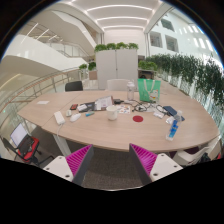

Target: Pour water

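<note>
Water vessels are hard to single out at this range: a pale cup-like shape (112,115) is seen near the middle of the surface (120,135), well beyond the jaws, and a blue bottle-like item (173,128) lies toward the right end, though neither can be confirmed as holding water. The gripper (112,160) is held well back from the surface, its jaws spread wide with nothing between them; only the magenta pads (78,158) and white finger ends are shown, the rest being cut off below. The surface is a long, rounded slab of light wood, scattered with papers, a small red round item (138,118) and a translucent green container (148,90) at the far side. Chairs (74,86) are partly hidden behind it. A row of leafy planters (118,47) and curved white balconies (45,45) are seen beyond.
</note>
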### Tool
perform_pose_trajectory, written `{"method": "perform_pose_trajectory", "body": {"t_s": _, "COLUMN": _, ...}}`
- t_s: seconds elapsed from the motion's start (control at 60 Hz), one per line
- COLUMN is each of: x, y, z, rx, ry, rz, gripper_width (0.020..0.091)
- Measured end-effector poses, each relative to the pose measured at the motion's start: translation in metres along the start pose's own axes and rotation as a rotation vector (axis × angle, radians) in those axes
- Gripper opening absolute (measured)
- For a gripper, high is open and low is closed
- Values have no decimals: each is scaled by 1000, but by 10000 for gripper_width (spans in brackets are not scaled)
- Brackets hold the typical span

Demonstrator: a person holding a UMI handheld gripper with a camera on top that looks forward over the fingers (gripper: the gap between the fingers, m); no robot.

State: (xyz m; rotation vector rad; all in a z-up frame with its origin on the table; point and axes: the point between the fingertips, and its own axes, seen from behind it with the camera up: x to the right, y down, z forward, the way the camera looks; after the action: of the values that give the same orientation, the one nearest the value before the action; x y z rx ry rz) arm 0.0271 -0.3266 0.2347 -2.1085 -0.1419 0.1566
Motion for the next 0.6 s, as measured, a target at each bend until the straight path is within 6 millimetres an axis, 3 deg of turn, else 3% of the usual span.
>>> {"method": "perform_pose_trajectory", "body": {"t_s": 0.117, "x": 7, "y": -5, "z": -5, "rx": 45, "ry": 69, "rz": -59, "gripper_width": 824}}
{"method": "perform_pose_trajectory", "body": {"t_s": 0.133, "x": 28, "y": -9, "z": 2, "rx": 49, "ry": 73, "rz": -64, "gripper_width": 825}}
{"method": "perform_pose_trajectory", "body": {"t_s": 0.15, "x": 3, "y": -2, "z": -7, "rx": 53, "ry": 83, "rz": -65, "gripper_width": 822}}
{"method": "perform_pose_trajectory", "body": {"t_s": 0.2, "x": 4, "y": -2, "z": -7, "rx": 61, "ry": 97, "rz": -58, "gripper_width": 821}}
{"method": "perform_pose_trajectory", "body": {"t_s": 0.25, "x": 27, "y": 1, "z": 3, "rx": 78, "ry": 113, "rz": -37, "gripper_width": 823}}
{"method": "perform_pose_trajectory", "body": {"t_s": 0.3, "x": 41, "y": 3, "z": -2, "rx": 101, "ry": 138, "rz": -20, "gripper_width": 824}}
{"method": "perform_pose_trajectory", "body": {"t_s": 0.317, "x": 52, "y": 2, "z": 6, "rx": 111, "ry": 149, "rz": -17, "gripper_width": 825}}
{"method": "perform_pose_trajectory", "body": {"t_s": 0.383, "x": 90, "y": 1, "z": 6, "rx": 151, "ry": 215, "rz": -5, "gripper_width": 824}}
{"method": "perform_pose_trajectory", "body": {"t_s": 0.45, "x": 142, "y": 5, "z": 19, "rx": 176, "ry": 294, "rz": 23, "gripper_width": 824}}
{"method": "perform_pose_trajectory", "body": {"t_s": 0.55, "x": 224, "y": 10, "z": 53, "rx": 206, "ry": 388, "rz": 82, "gripper_width": 825}}
{"method": "perform_pose_trajectory", "body": {"t_s": 0.6, "x": 257, "y": 9, "z": 79, "rx": 223, "ry": 419, "rz": 107, "gripper_width": 826}}
